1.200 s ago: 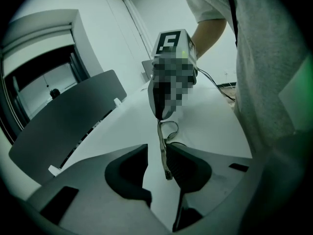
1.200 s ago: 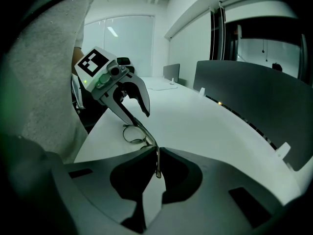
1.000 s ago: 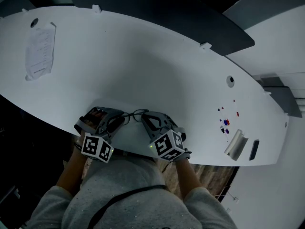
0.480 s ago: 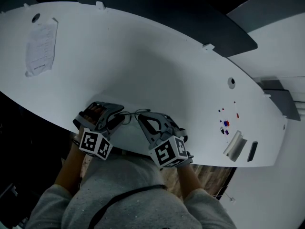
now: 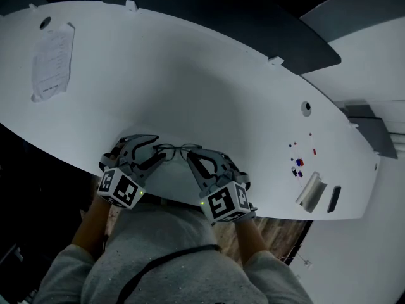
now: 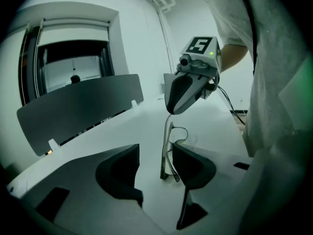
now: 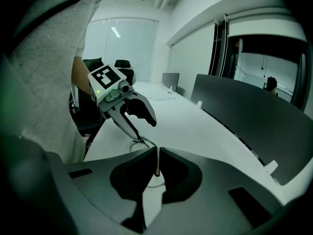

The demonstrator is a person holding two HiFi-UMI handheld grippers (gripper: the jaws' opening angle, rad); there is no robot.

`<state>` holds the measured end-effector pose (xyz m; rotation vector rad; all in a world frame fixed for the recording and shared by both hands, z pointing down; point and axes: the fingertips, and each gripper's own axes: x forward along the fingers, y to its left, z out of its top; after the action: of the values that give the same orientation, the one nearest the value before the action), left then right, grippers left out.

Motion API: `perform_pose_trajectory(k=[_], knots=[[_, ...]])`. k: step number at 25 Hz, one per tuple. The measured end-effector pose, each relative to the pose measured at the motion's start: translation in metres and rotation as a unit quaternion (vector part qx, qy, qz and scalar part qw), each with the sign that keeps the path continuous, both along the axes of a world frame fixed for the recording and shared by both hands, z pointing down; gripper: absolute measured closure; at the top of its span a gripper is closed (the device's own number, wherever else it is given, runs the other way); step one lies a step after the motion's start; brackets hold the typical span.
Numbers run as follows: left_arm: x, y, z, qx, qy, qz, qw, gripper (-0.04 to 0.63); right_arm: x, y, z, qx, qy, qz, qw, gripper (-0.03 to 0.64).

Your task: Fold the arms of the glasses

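Low centre of the frame, at the bench's near edge, our right claw pinches one end of the glasses. Our left claw has just been opening, with the glasses loose between its spread jaws. They look light, thin and fragile, so we'd grip the arm gently near its hinge.

The white counter lies bare ahead of both grippers, out to the dark partition along its far edge. At the far left lies 1 sheet of paper. Well apart on the right are small coloured bits, a silvery object and a dark flat object.

At the near edge room is tight. The glasses bridge the gap between the left gripper and the right gripper, whose fingers pinch them. The left gripper's 2 fingers have just been opening. The frame stands between them, with free space on its left. The person's torso closes off the back.
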<state>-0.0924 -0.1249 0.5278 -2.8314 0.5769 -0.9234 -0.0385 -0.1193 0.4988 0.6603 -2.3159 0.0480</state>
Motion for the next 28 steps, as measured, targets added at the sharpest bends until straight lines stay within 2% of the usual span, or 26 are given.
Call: perform_pose_trajectory(k=[6,12,18,22,28], knots=[[0.008,0.013,0.011,0.018,-0.055,0.037,0.9976,0.382,0.005,0.002,0.015,-0.004,0.012,0.003,1.0,0.586],[0.003,0.018,0.028,0.033,-0.104,0.033,0.9935,0.382,0.009,0.003,0.031,-0.016,0.017,0.01,1.0,0.586],[-0.003,0.016,0.036,0.016,-0.111,0.017,0.9936,0.383,0.009,0.004,0.045,-0.035,0.014,0.019,0.999,0.586],[-0.003,0.014,0.037,0.018,-0.115,0.014,0.9931,0.426,0.01,0.002,0.051,-0.048,0.008,0.033,0.998,0.586],[0.0,0.012,0.035,0.017,-0.111,0.007,0.9937,0.43,0.011,0.002,0.057,-0.051,0.004,0.04,0.998,0.586]])
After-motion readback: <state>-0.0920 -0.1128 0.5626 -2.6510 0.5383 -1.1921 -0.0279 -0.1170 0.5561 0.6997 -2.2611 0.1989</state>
